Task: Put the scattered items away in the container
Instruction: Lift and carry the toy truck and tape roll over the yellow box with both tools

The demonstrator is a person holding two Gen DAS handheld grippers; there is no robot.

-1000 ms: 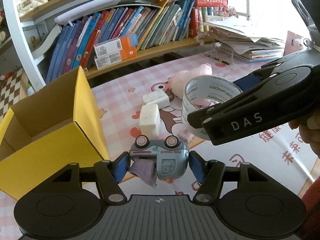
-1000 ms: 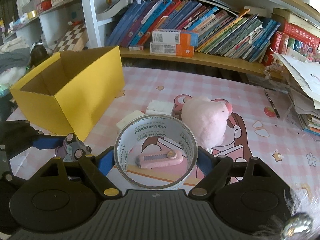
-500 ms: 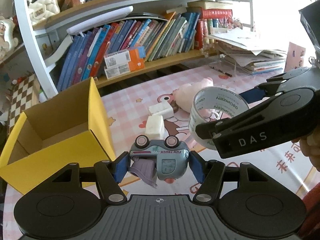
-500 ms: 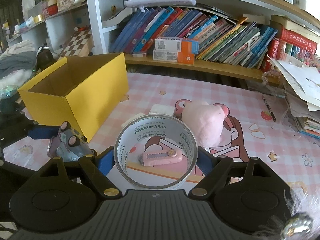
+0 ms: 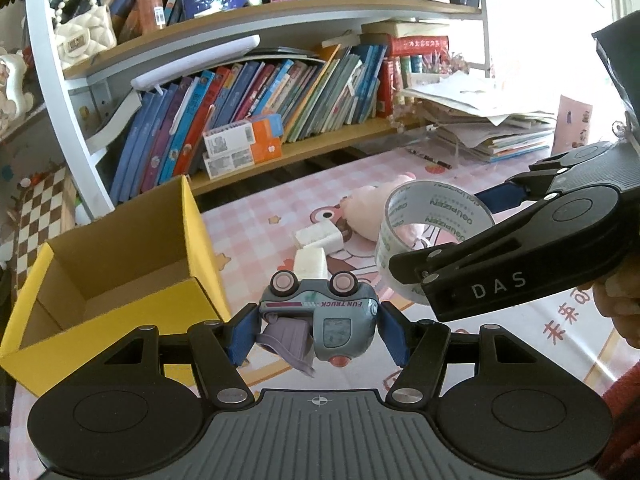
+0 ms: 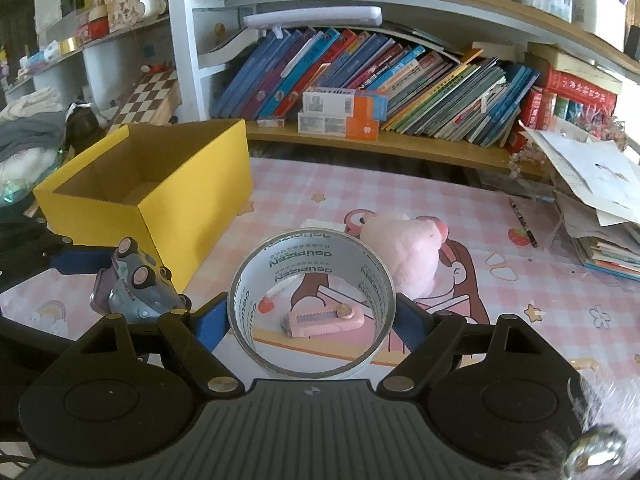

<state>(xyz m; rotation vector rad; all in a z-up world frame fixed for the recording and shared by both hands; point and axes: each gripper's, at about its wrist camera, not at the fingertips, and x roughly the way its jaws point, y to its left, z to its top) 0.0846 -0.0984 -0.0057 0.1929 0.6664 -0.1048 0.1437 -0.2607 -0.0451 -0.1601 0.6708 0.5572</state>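
Observation:
My left gripper is shut on a grey-blue toy truck, held upside down above the table, right of the open yellow box. The truck also shows in the right wrist view. My right gripper is shut on a roll of clear tape, held in the air; the tape also shows in the left wrist view. On the table lie a pink plush toy, a pink utility knife seen through the roll, and two white blocks.
The yellow box stands at the table's left, with nothing visible inside. A bookshelf with books and orange-white cartons runs along the back. A paper and book stack sits at the right, with a pencil beside it.
Both grippers have risen with their loads. The table, box and loose items now look lower and farther away in both views. The truck sits higher beside the box.

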